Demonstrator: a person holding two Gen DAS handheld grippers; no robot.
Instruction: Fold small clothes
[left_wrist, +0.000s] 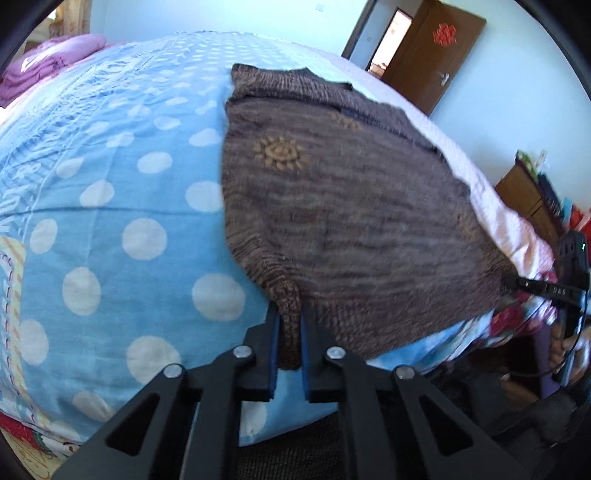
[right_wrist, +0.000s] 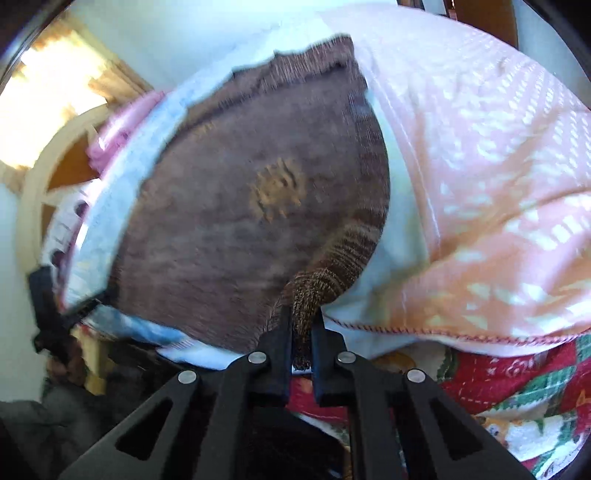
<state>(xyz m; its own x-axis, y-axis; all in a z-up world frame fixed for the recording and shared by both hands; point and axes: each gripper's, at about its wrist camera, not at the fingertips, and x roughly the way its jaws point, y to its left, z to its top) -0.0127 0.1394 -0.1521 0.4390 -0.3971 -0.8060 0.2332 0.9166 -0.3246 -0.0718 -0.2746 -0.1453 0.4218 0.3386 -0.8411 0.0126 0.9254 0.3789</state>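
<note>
A small brown knit sweater (left_wrist: 343, 199) with a tan sun motif lies spread on the bed. My left gripper (left_wrist: 290, 314) is shut on its near left hem corner. My right gripper (right_wrist: 303, 317) is shut on the ribbed near right hem corner of the sweater (right_wrist: 236, 206). The right gripper also shows in the left wrist view (left_wrist: 517, 282) at the sweater's right edge, and the left gripper shows in the right wrist view (right_wrist: 92, 302) at its left edge. Both corners are lifted slightly off the bedding.
A blue sheet with white dots (left_wrist: 122, 206) covers the bed's left part, a pink patterned blanket (right_wrist: 480, 184) the right. A purple pillow (left_wrist: 55, 62) lies far left. A red patchwork quilt (right_wrist: 517, 387) hangs at the near edge. A brown door (left_wrist: 439, 51) stands beyond.
</note>
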